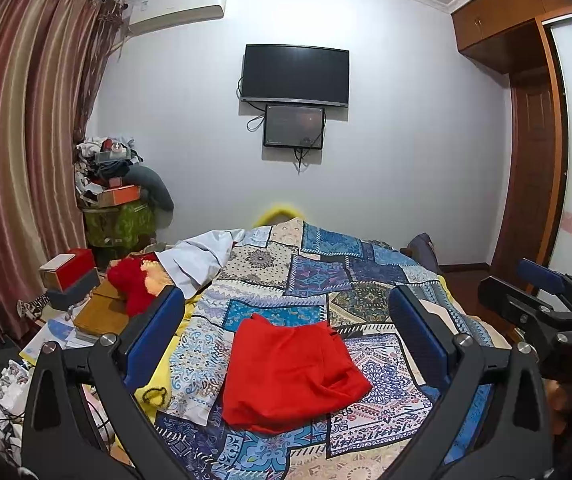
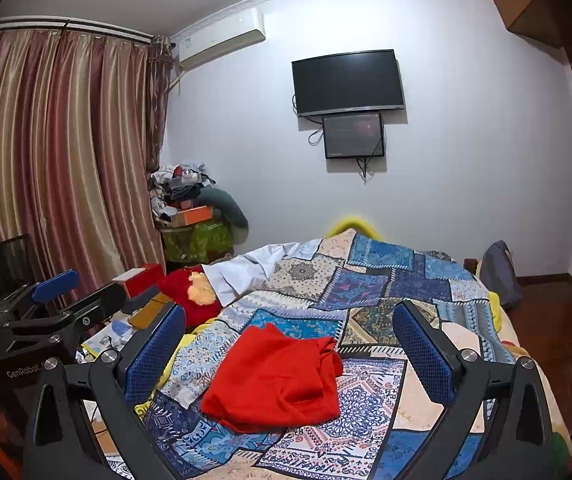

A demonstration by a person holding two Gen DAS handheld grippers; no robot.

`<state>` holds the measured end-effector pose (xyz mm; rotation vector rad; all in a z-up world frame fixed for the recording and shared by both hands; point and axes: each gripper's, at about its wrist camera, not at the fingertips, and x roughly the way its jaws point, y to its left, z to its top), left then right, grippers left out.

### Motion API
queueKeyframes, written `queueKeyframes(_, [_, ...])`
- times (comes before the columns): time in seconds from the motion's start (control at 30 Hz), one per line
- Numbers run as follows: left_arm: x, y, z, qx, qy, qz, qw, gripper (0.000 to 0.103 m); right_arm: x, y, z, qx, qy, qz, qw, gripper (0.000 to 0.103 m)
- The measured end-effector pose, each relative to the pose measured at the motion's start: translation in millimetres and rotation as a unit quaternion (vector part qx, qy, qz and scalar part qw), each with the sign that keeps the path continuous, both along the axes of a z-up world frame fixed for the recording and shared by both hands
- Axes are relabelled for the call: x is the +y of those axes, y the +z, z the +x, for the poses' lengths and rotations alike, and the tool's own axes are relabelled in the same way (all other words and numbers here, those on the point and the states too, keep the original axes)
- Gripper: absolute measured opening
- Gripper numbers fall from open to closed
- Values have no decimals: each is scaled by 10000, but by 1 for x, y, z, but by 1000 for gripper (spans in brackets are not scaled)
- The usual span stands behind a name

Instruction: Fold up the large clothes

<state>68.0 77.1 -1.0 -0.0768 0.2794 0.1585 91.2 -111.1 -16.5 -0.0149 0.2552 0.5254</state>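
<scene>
Left wrist view is showing one red garment (image 1: 291, 372) lying folded in the lower centre of the frame, on a patchwork bedspread (image 1: 325, 276); its layers are bunching so that sleeves and collar are hard to make out. The left gripper (image 1: 286, 332) is hovering above it with both blue-padded fingers (image 1: 154, 336) spreading wide and pinching nothing. At the right edge the right gripper (image 1: 541, 292) is partly cut off by the frame. Right wrist view is showing the same garment (image 2: 274, 380) at lower centre, with the right gripper (image 2: 289, 340) also hanging over it, fingers (image 2: 421, 352) standing far apart and empty. The left gripper (image 2: 66, 292) is poking in at the left edge, level with its partner. Farther up, two dark screens (image 2: 347, 82) are hanging on the wall, and a cluttered pile (image 2: 190, 204) is sitting beside striped curtains (image 2: 58, 152).
</scene>
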Motion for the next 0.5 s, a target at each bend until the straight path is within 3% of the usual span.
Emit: queueKeyframes(0.5, [-1,2,0,26,-88,-64,9999,103,-2,-2,0,21,-48,32,10000,103])
